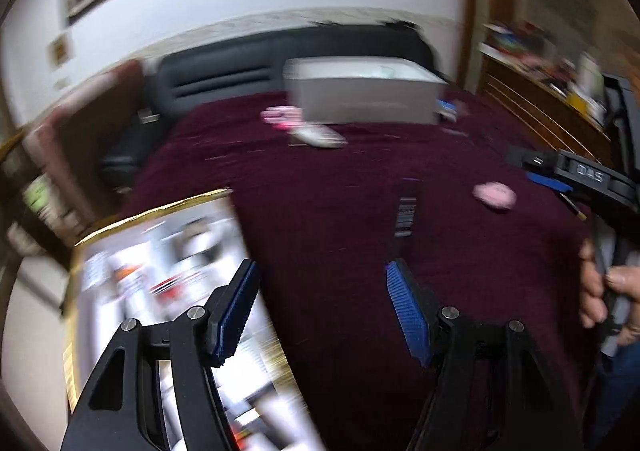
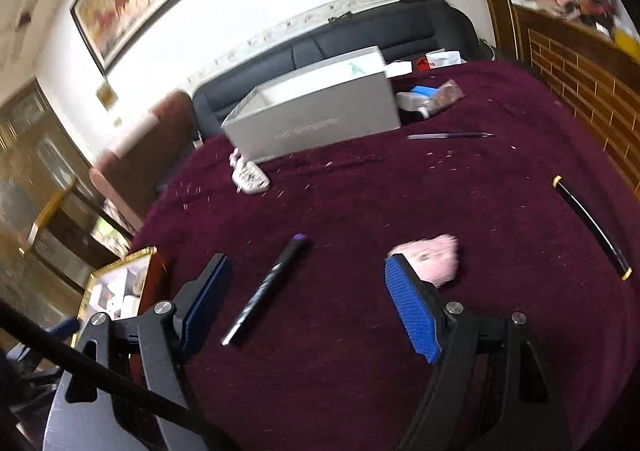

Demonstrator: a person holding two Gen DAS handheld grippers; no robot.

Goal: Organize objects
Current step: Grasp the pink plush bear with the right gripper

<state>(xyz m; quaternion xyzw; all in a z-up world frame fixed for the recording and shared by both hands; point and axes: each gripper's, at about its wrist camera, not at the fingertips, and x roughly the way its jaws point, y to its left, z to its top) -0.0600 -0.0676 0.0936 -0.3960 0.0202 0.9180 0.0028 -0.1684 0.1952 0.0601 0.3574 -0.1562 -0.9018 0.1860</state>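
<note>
A table under a maroon cloth (image 2: 380, 203) holds a grey open box (image 2: 316, 115) at the far side; it also shows in the left wrist view (image 1: 364, 93). A black marker with a purple cap (image 2: 266, 289) lies between my right gripper's open fingers (image 2: 308, 303). A pink object (image 2: 434, 259) lies just beyond the right finger, and shows in the left wrist view (image 1: 495, 195). A white and pink item (image 2: 250, 175) lies before the box. My left gripper (image 1: 320, 303) is open and empty above the cloth, the marker (image 1: 406, 213) ahead of it.
A glossy gold-edged box (image 1: 168, 291) lies at the table's left under my left finger. A black stick with yellow ends (image 2: 592, 227) and a thin pen (image 2: 450, 136) lie on the right. Small packets (image 2: 430, 97) sit beside the box. A dark sofa (image 2: 360, 39) stands behind.
</note>
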